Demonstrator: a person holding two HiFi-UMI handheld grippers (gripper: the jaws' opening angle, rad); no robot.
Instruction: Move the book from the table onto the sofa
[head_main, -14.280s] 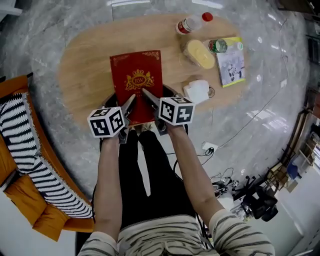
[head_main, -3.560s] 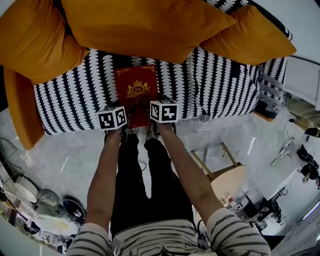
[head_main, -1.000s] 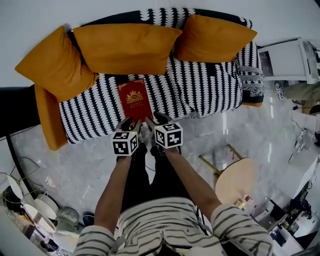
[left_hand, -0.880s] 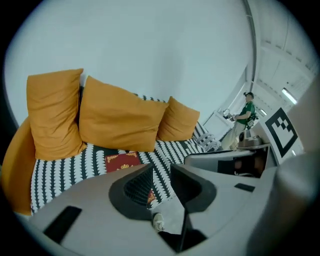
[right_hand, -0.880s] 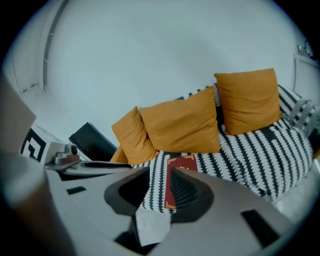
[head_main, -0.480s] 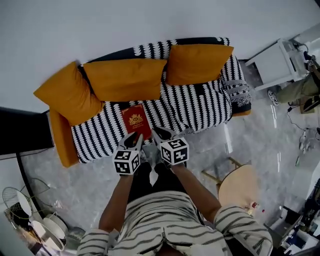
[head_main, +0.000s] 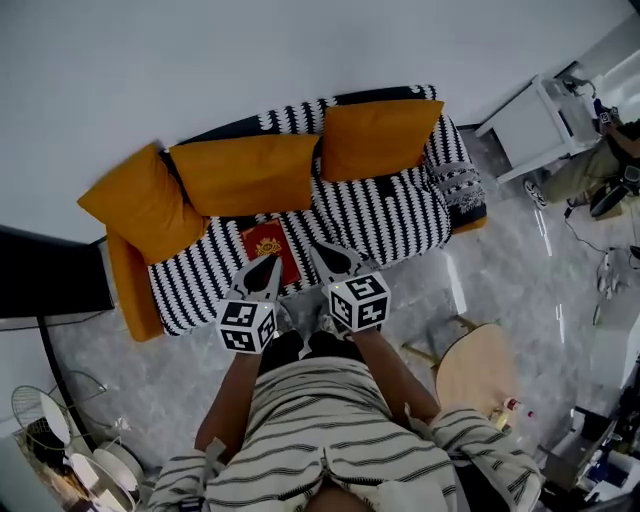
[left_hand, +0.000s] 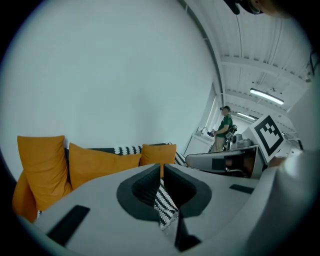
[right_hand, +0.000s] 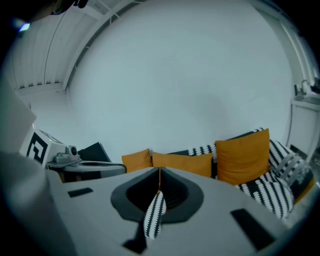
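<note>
The red book (head_main: 268, 247) is lying flat on the striped sofa (head_main: 395, 215) seat, just beyond the tips of the left claw (head_main: 270, 263) and the right claw (head_main: 318, 248). Both claws have just been closing and are now hovering clenched, gripping nothing.

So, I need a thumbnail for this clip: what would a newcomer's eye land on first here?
The orange cushions along the back of the black-and-white patterned sofa, set against a pale wall. Then the red book lying flat on the seat, toward its left end. Nearer, the left gripper and right gripper hold nothing; the left one's jaws have just been closing, empty.
</note>
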